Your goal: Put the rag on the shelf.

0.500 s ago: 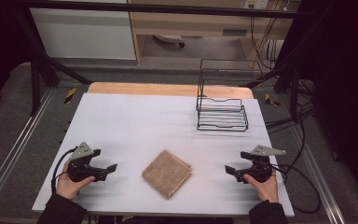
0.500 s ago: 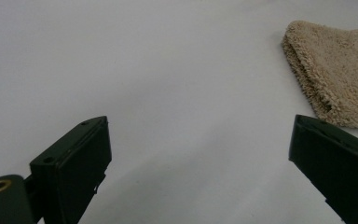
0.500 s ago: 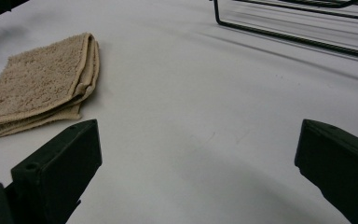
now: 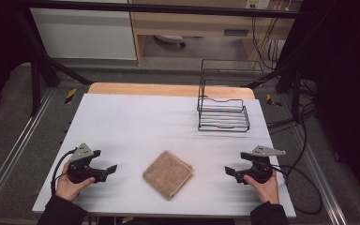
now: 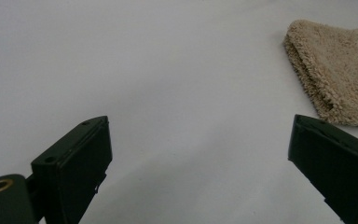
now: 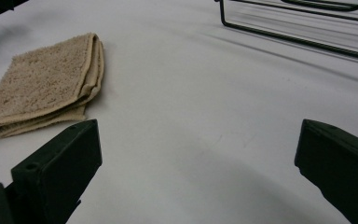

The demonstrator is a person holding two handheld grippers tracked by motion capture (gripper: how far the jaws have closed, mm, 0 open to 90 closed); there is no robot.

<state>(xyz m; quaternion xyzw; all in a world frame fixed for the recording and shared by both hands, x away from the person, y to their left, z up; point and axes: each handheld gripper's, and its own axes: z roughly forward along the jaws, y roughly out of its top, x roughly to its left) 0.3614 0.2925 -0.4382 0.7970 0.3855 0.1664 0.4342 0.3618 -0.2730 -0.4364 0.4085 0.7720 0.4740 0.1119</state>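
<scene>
High view, near edge: the left gripper (image 4: 104, 170) and the right gripper (image 4: 233, 172) rest low over the white table (image 4: 136, 122), each held in a hand (image 4: 70, 186), their jaws pointing inward toward each other. Both sets of jaws are spread wide with nothing between them. Between the two grippers, apart from each, lies a folded tan towel (image 4: 168, 173), flat on the table and turned cornerwise. In the left gripper view the towel (image 5: 340, 70) sits beyond the right-hand jaw, clear of it; in the right gripper view the towel (image 6: 42, 84) lies beyond the left-hand jaw, folded edge showing. Farther off, at the far right of the table, stands a black wire rack (image 4: 222, 110), well apart from the towel.
</scene>
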